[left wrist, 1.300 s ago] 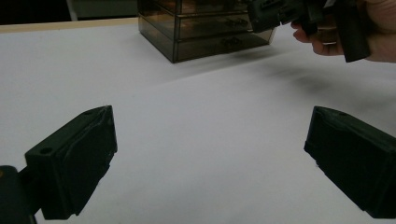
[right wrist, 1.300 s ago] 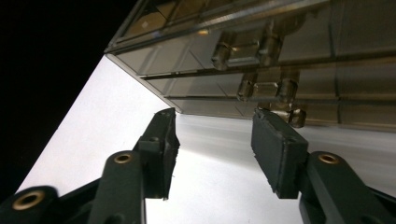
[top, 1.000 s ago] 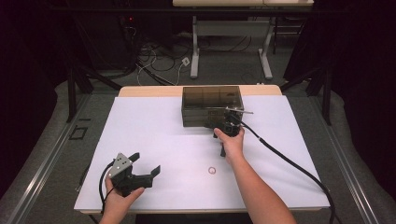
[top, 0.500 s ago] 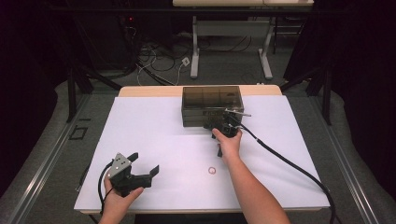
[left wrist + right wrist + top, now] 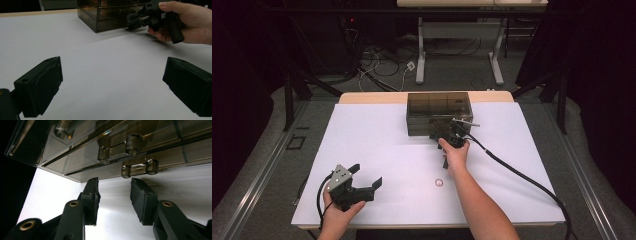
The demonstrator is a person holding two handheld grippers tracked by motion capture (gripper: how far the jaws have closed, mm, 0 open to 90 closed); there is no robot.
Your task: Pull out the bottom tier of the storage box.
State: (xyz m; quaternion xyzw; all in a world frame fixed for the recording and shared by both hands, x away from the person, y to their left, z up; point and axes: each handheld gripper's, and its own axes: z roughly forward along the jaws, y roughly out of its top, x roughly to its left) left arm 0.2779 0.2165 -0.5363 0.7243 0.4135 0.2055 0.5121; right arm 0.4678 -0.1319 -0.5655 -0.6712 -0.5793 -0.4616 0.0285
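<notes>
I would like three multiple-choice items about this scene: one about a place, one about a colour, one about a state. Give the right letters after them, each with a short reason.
1. Where does the small ring lie?
A. inside the drawer box
B. on the white table top, nearer the person than the right gripper
C. between the left gripper's jaws

2. What colour is the drawer box?
A. smoky, see-through brown
B. bright red
C. solid white

3. How stand the jaws of the right gripper?
A. shut on a drawer handle
B. shut on the ring
C. open, just short of the lowest drawer handle

Answers: 1 B, the high view shows it on the bare table top beside the right forearm. 2 A, its inner dividers show through the walls. 3 C, the right gripper view shows a gap between the pads and nothing in it.
</notes>
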